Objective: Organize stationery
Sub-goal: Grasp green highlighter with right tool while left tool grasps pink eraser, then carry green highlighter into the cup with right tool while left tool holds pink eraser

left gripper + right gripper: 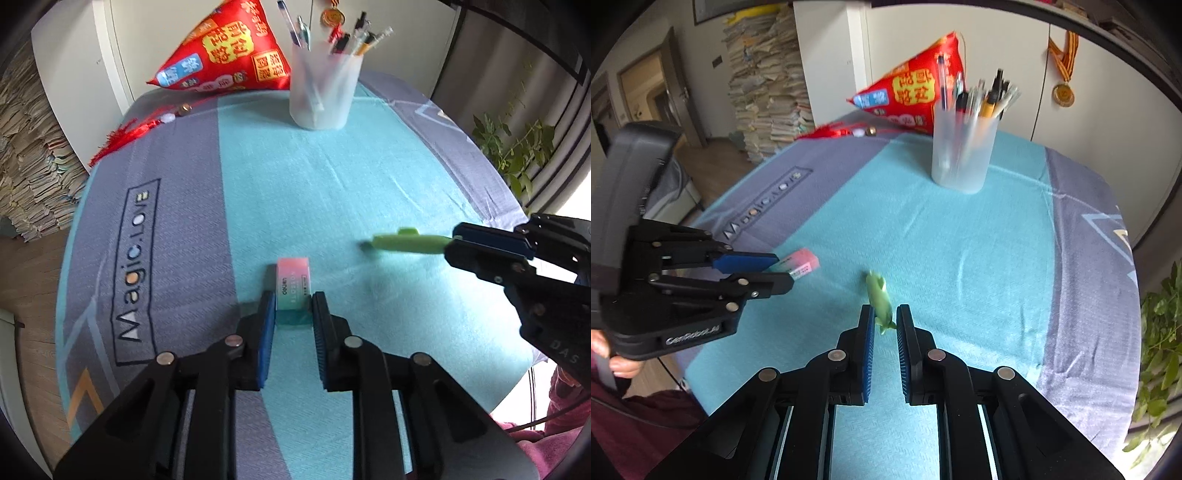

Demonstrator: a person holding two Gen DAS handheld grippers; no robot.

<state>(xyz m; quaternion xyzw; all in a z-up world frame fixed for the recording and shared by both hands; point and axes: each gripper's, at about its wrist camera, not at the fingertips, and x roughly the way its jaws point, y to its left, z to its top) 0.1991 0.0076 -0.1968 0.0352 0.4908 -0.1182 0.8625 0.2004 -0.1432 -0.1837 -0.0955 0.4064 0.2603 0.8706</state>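
My left gripper (294,308) is shut on a pink-and-green eraser (293,283), its near end between the blue pads. The eraser also shows in the right wrist view (799,265) held by the left gripper (777,271). My right gripper (885,319) is shut on a light green pen (879,295) that points forward, blurred. In the left wrist view the right gripper (452,247) holds the green pen (406,243) level above the cloth. A frosted pen cup (321,88) with several pens stands at the table's far side (962,155).
A teal and grey tablecloth (332,177) covers the table. A red snack bag (229,51) and a red tassel (122,136) lie at the far left. Paper stacks (768,81) stand left of the table; a plant (517,155) stands right.
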